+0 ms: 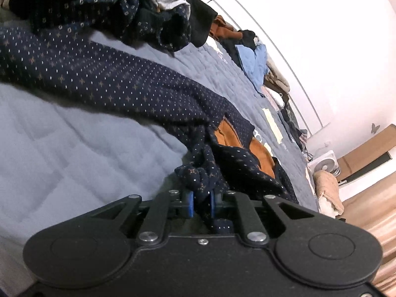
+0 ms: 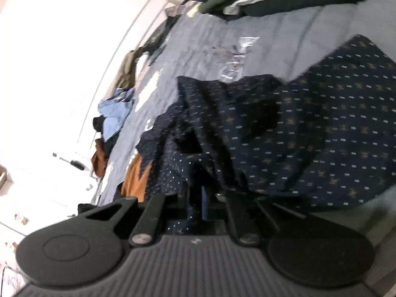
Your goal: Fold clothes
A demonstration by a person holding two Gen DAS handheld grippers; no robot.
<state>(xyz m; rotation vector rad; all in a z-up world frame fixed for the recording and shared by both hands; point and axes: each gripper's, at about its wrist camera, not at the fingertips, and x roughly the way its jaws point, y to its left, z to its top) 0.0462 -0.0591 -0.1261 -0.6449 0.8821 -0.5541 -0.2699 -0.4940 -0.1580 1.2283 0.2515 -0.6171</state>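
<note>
Pinching a bunched fold of the navy dotted garment (image 1: 104, 74) between its blue pads, my left gripper (image 1: 201, 204) has the cloth knotted up right at the fingertips. From there the fabric runs away in a long band across the grey-blue quilted bed (image 1: 61, 148) toward the clothes pile (image 1: 111, 7) at its far side. It looks light and limp to me, sagging wherever it is unsupported, so I judge hems or corners the best places to hold it. An orange garment (image 1: 257, 153) lies under it near the bed's wall-side edge. My right gripper (image 2: 198, 203) also has navy cloth between its fingers, though blur hides how tightly; the garment spreads just ahead of it.
</note>
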